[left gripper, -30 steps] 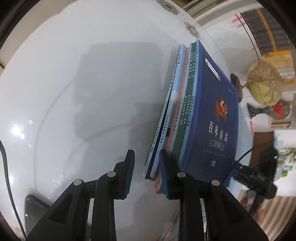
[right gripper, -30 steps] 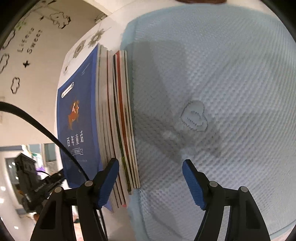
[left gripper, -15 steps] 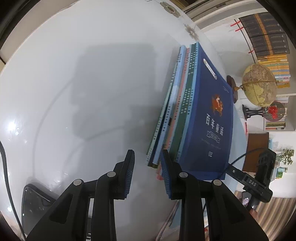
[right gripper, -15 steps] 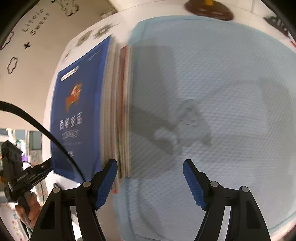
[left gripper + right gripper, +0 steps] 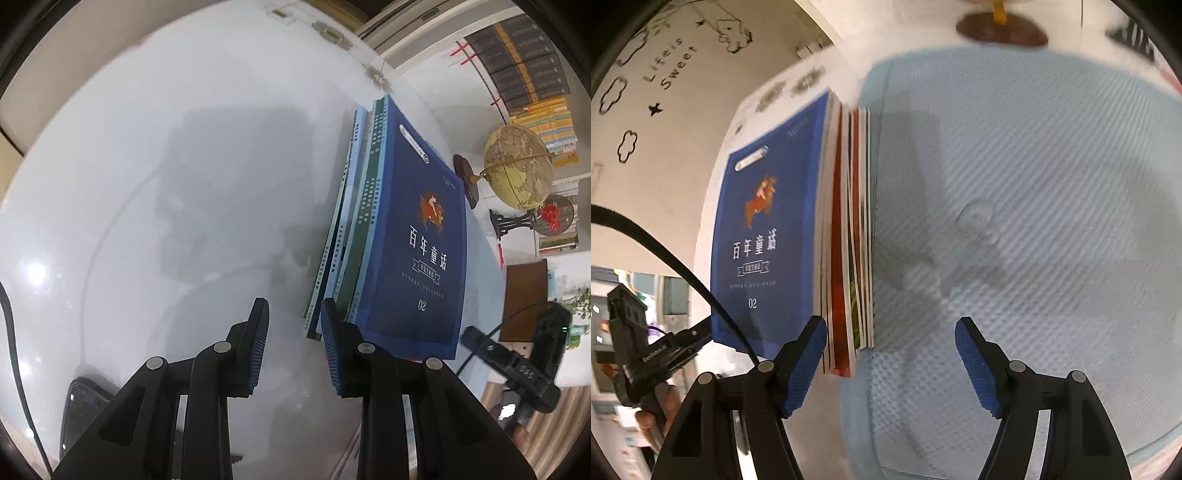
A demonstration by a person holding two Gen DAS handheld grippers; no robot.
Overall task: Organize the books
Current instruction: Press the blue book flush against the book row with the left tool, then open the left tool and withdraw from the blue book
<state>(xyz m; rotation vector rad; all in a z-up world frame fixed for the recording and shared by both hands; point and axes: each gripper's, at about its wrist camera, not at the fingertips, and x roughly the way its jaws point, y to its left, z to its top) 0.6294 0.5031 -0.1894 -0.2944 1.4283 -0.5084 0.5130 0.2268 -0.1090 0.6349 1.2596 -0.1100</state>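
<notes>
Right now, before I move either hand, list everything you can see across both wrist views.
stack of books: several, top cover dark blue with white title, lying flat on the table, partly on the mat
table: one, glossy white, under everything
mat: one, light blue, textured, right of the stack in the right wrist view
globe: one, yellowish, on a dark wooden base past the stack
red ornament: one, on a black stand beside the globe
bookshelf: one, background, rows of dark and yellow spines
phone: one, black, table edge, left wrist view
left gripper: fingers blue-padded, open, nothing between them
right gripper: fingers open wide, at the stack's near end
</notes>
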